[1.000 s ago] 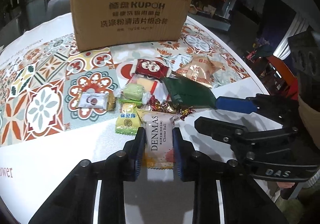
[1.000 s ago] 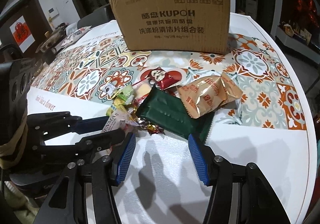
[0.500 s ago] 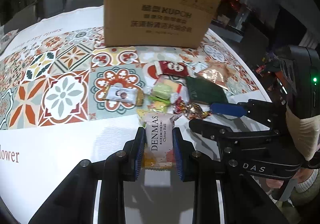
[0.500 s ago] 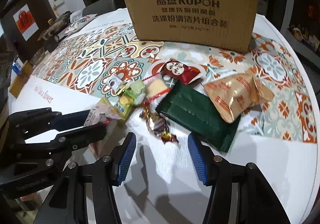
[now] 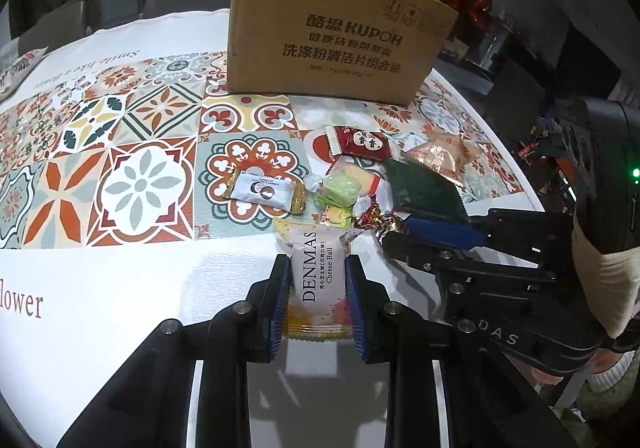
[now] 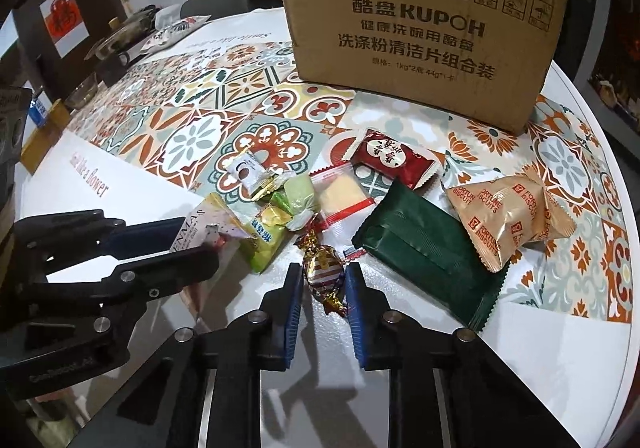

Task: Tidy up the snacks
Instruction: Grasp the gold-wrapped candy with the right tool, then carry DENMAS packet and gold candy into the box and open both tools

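The white DENMAS packet (image 5: 318, 280) is clamped between the pads of the left gripper (image 5: 318, 288) at the near edge of the snack pile on the table (image 5: 120, 288). Rightward, the right gripper (image 6: 323, 290), jaws just closed, is pressed on the foil-wrapped candy (image 6: 323, 272), beside the dark green packet (image 6: 424, 248).

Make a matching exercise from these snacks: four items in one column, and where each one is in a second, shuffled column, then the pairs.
Items:
1. Denmas Cheese Ball packet
2. foil-wrapped candy
3. Fortune Biscuits bag
4. dark green packet

Places:
A. between the right gripper's blue pads
B. lying flat, just left of the Fortune Biscuits bag
C. farthest right in the snack pile
D. clamped in the left gripper

Pairs: 1-D, 2-A, 3-C, 4-B
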Tool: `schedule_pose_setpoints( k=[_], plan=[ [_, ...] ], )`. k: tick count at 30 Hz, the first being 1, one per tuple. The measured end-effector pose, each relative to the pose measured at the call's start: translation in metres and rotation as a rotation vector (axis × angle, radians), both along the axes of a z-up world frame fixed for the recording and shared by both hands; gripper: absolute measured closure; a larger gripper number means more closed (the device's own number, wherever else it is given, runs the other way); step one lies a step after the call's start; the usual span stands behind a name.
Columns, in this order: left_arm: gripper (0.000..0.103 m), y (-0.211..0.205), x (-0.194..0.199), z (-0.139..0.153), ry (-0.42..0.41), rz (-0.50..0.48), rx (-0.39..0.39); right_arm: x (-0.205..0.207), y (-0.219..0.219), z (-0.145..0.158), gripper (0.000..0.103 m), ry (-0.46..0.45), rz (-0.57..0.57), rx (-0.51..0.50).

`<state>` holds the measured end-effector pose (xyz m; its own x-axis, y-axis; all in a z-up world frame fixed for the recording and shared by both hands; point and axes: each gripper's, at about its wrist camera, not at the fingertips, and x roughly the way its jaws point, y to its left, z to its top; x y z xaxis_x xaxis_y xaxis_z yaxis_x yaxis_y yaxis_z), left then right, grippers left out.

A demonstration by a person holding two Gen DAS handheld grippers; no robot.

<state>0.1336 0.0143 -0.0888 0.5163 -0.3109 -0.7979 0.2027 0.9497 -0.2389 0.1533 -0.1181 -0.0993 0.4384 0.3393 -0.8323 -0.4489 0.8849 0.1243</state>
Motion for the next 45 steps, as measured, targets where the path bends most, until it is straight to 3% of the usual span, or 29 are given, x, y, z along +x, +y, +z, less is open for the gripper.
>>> schedule_pose_setpoints(
  k=[16,27,36,45],
  plan=[
    [0.075,-0.005,-0.006,0.043,-0.109,-0.006,0.0,-0.019,-0.015,0.051,0.081,-0.111,-0.051,0.072],
    [0.075,-0.01,0.003,0.098,-0.261,-0.031,0.031,-0.014,-0.022,0.097,0.081,-0.223,-0.08,0.122],
    [0.075,-0.017,0.037,0.147,-0.363,-0.056,0.076,0.009,-0.03,0.147,0.081,-0.338,-0.116,0.153],
    [0.075,-0.017,0.085,0.183,-0.377,-0.056,0.086,0.051,-0.036,0.188,0.081,-0.372,-0.142,0.154]
  ],
)
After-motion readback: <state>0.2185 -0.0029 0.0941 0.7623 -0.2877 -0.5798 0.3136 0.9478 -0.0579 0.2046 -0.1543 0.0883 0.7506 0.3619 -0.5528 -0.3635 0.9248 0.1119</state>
